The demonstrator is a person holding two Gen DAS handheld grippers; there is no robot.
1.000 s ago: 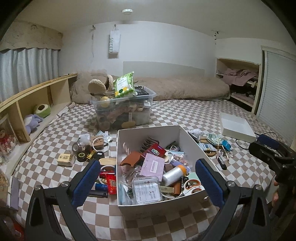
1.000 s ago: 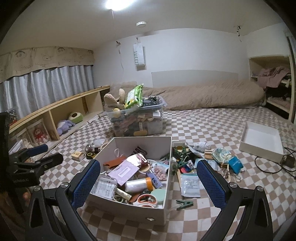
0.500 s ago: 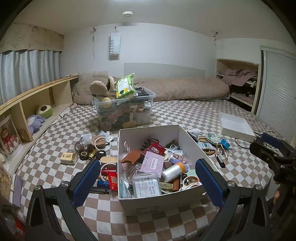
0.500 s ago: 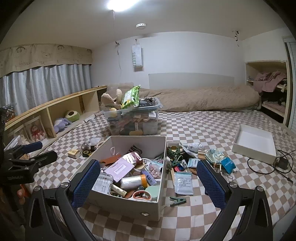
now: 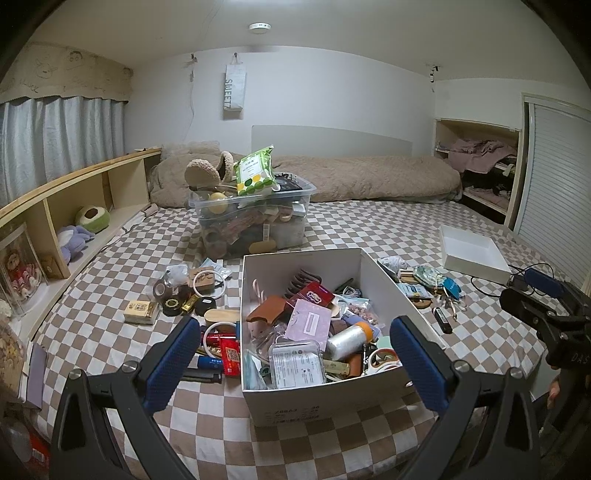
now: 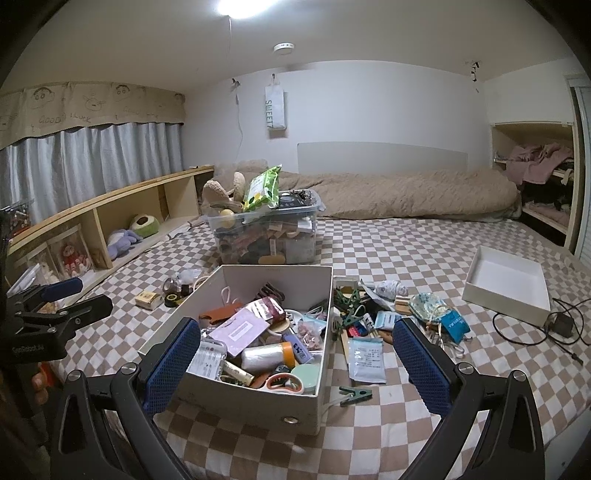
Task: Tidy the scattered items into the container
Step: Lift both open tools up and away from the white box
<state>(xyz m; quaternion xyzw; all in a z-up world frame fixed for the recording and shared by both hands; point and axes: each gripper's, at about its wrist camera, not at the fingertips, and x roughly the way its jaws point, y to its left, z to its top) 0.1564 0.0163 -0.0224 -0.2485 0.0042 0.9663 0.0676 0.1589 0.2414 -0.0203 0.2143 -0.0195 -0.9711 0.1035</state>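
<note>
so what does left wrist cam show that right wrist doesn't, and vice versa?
Left wrist only: the red packets and dark tubes lying against the box's left wall, hidden behind that wall in the right view; also the right claw at the frame's edge.

Right wrist only: the green clothespin on the checked sheet near the box's front corner, the ceiling lamp, and the left claw at the left edge.

Both: the white box full of items, the clear bin behind it, the white tray.

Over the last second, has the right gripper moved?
Yes. The right gripper has pulled back and up: in its view the white box and the green clip sit lower and farther away.
</note>
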